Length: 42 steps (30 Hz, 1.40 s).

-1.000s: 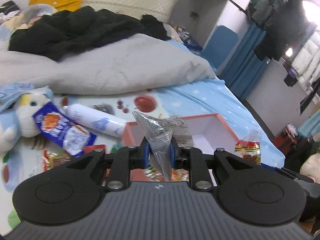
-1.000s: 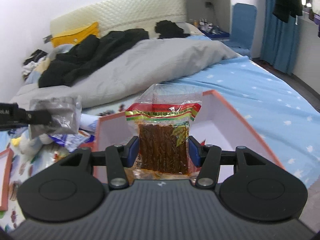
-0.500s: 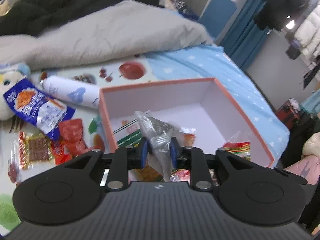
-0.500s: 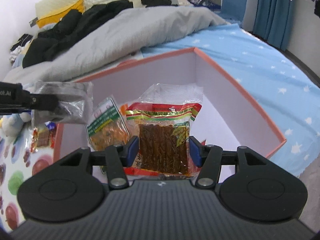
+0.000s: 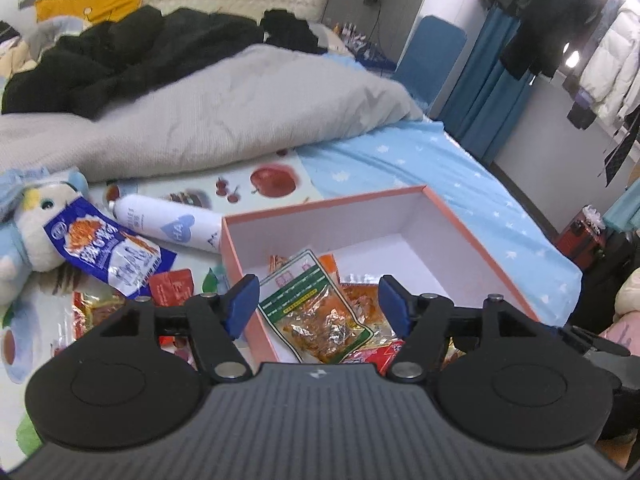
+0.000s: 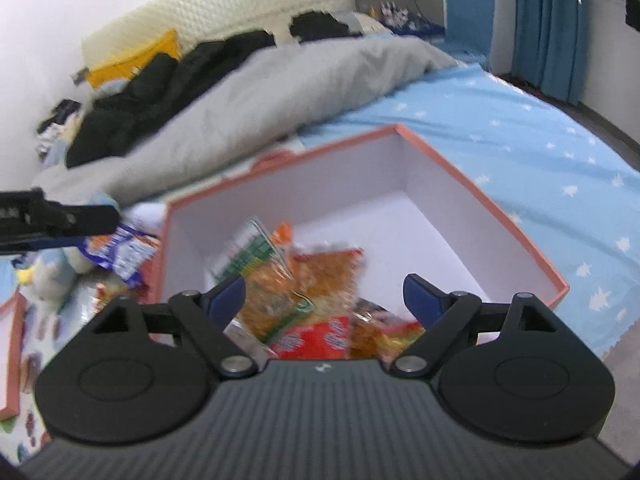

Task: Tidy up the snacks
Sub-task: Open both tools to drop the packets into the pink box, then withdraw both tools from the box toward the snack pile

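A pink box [image 5: 320, 205] with a white inside lies on the bed, just ahead of both grippers. Several snack packs are heaped in its near end, a green-labelled pack [image 5: 316, 308] on top. My left gripper [image 5: 317, 294] hovers over the box's near left corner. Its jaws are opening and nothing is between them. Over the same box [image 6: 480, 196], my right gripper [image 6: 324, 294] is also opening, empty, above an orange pack [image 6: 326, 274] and a red pack [image 6: 320, 336]. A blue snack packet [image 5: 104, 248] and red packets [image 5: 172, 286] lie outside, left of the box.
A white spray bottle [image 5: 168, 226] and a plush toy [image 5: 24, 224] lie left of the box on a fruit-print mat. A grey duvet [image 5: 240, 116] and black clothes [image 5: 132, 52] fill the bed behind. A pink-edged lid [image 6: 14, 340] sits far left. The bed's edge runs to the right.
Both grippers opened and let go. The left one dropped its crumpled clear pack and the right one its pack of brown sticks. Both views tipped down towards the box, then lifted again.
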Each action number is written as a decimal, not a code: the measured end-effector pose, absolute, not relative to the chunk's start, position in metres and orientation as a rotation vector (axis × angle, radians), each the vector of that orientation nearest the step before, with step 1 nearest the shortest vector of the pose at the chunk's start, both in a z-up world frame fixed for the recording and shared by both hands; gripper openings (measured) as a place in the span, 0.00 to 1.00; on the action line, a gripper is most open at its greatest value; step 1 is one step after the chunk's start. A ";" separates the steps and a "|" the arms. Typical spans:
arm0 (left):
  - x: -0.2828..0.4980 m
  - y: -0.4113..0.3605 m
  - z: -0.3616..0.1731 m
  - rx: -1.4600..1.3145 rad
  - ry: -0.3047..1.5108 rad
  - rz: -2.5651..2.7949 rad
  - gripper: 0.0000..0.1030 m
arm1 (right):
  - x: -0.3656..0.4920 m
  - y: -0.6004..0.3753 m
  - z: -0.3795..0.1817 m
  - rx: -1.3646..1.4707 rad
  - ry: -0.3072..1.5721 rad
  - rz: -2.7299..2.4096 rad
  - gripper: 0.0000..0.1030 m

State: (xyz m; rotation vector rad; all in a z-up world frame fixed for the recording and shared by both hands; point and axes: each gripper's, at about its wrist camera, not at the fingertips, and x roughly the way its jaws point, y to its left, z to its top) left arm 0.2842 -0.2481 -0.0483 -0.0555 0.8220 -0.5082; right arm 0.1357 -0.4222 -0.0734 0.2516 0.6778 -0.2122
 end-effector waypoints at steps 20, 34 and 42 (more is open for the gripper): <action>0.223 -0.144 -0.006 -0.065 0.687 -0.426 0.69 | 0.106 -0.334 -0.016 0.210 0.503 -0.060 0.85; 0.198 -0.078 -0.025 -0.064 0.671 -0.349 0.69 | 0.103 -0.274 -0.030 0.159 0.519 0.026 0.85; 0.187 -0.054 -0.045 -0.065 0.714 -0.328 0.69 | 0.094 -0.247 -0.049 0.156 0.543 0.036 0.85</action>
